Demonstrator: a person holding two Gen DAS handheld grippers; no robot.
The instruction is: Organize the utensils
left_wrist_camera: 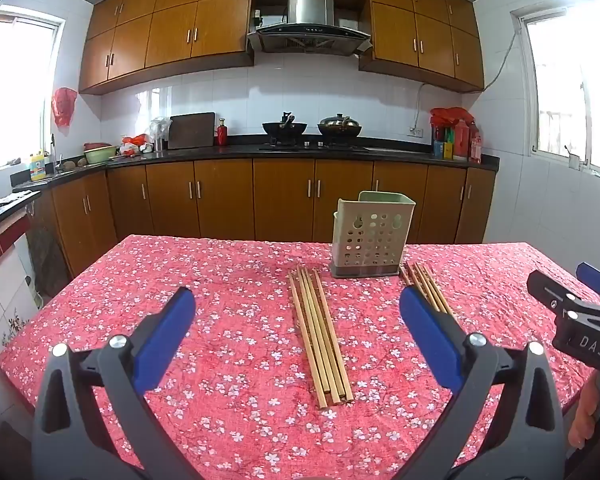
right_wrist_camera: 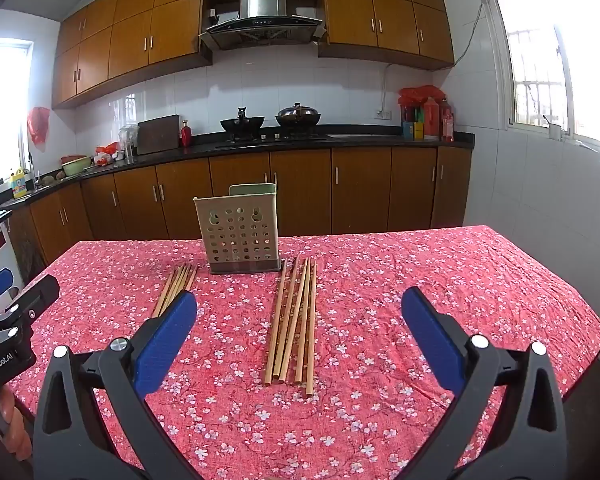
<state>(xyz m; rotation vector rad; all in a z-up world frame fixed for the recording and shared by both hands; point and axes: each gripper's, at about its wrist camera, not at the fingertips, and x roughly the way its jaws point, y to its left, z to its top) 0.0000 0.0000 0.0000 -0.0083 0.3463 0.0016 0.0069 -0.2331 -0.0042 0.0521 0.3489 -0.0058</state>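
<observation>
Two bundles of wooden chopsticks lie flat on the red floral tablecloth (left_wrist_camera: 228, 280). The left bundle (left_wrist_camera: 319, 336) sits ahead of your left gripper (left_wrist_camera: 300, 308), in line with the gap between its blue pads, its near ends just past the pads and its far ends pointing toward the holder. The right bundle (right_wrist_camera: 294, 320) lies the same way ahead of your right gripper (right_wrist_camera: 300, 308), again centred in the gap, touching neither pad.

Beyond both bundles stands the perforated utensil holder (left_wrist_camera: 370, 240), upright on its dark base, between the far tips of the two bundles and close to them. From your left jaws it is ahead and a little to the right; from your right jaws, ahead and to the left.

Both of your grippers are spread wide and hold nothing, tilted slightly down at the table. Each one shows at the other's outer edge, well apart.

Past the table runs a black countertop (right_wrist_camera: 340, 140) with two woks (right_wrist_camera: 242, 124) on the stove, under brown cabinets.
</observation>
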